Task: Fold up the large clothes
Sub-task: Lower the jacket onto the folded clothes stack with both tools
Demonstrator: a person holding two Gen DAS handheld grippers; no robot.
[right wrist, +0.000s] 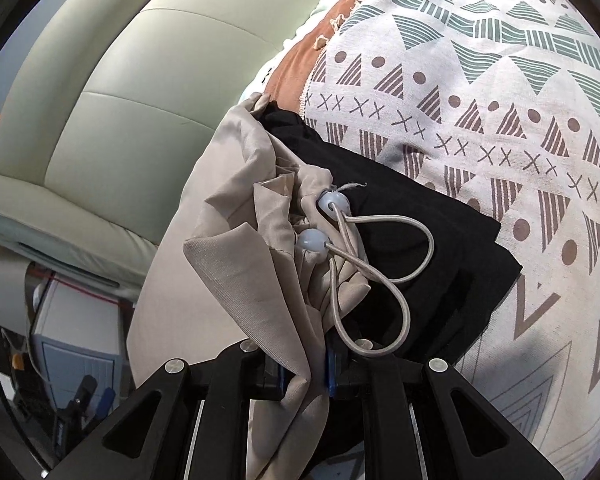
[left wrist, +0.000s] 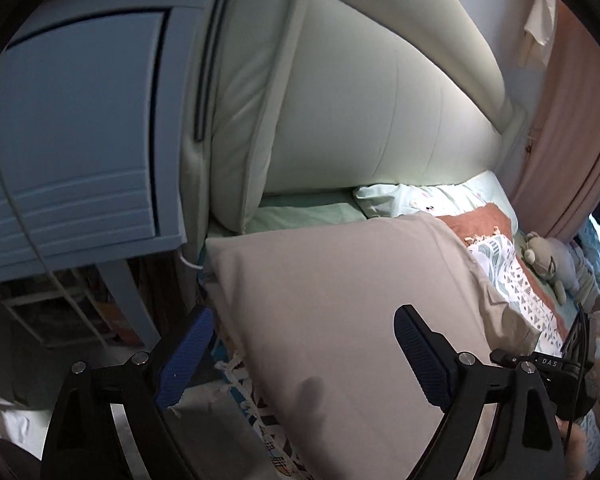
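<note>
A large beige garment (left wrist: pixel 340 288) lies spread flat across the bed in the left wrist view. My left gripper (left wrist: pixel 300 344) stands open over its near edge. Its blue pads (left wrist: pixel 184 352) are wide apart and touch nothing. In the right wrist view, my right gripper (right wrist: pixel 304 376) is shut on a bunched fold of the same beige garment (right wrist: pixel 236 208). The garment's black lining (right wrist: pixel 400 208) shows beside that fold. A looped drawstring cord (right wrist: pixel 380 272) with two white beads (right wrist: pixel 332 202) lies on top.
A patterned white blanket (right wrist: pixel 480 100) covers the bed under the garment. A padded pale green headboard (left wrist: pixel 380 100) rises behind it. A blue nightstand (left wrist: pixel 80 140) stands at the left. A pillow (left wrist: pixel 420 196), a grey stuffed toy (left wrist: pixel 548 260) and a pink curtain (left wrist: pixel 572 120) are at the right.
</note>
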